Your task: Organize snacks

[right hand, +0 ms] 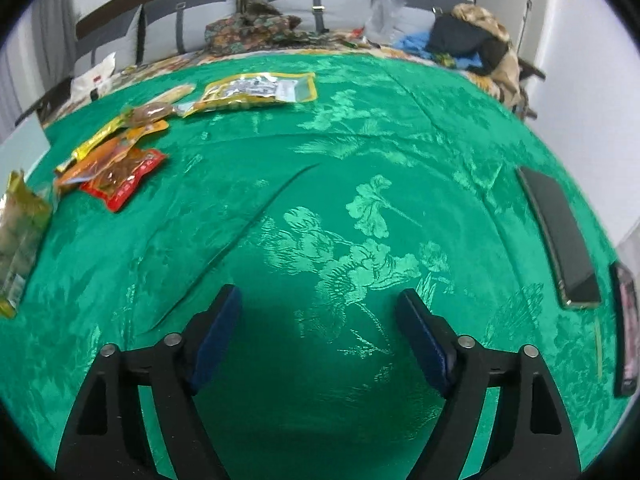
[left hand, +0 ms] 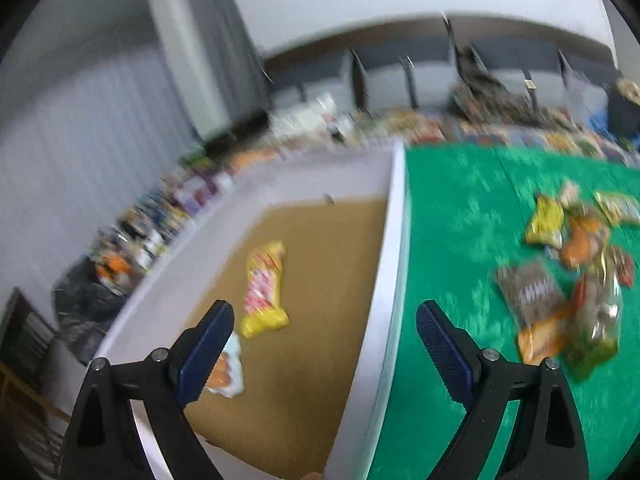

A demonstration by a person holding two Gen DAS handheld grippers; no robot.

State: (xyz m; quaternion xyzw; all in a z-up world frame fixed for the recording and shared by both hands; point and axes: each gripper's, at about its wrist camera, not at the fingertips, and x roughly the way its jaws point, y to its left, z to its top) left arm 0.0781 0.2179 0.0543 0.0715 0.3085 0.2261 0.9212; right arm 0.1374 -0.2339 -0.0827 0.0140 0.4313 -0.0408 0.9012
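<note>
My left gripper (left hand: 324, 344) is open and empty, held above the right wall (left hand: 384, 280) of a white box with a brown cardboard floor. In the box lie a yellow and red snack packet (left hand: 264, 284) and a pale packet with orange print (left hand: 228, 372), partly hidden by my left finger. A pile of snack packets (left hand: 572, 280) lies on the green cloth (left hand: 452, 240) to the right of the box. My right gripper (right hand: 320, 332) is open and empty over bare green cloth (right hand: 360, 160). A red packet (right hand: 124, 176), an orange one (right hand: 96, 156) and a large clear packet (right hand: 256, 90) lie far left.
Two dark phones (right hand: 560, 236) lie at the right edge of the cloth. A greenish packet (right hand: 20, 236) sits at the far left edge. Clothes and bags (right hand: 472, 36) are piled behind the table. The left wrist view is motion-blurred, with clutter (left hand: 160, 216) along the wall.
</note>
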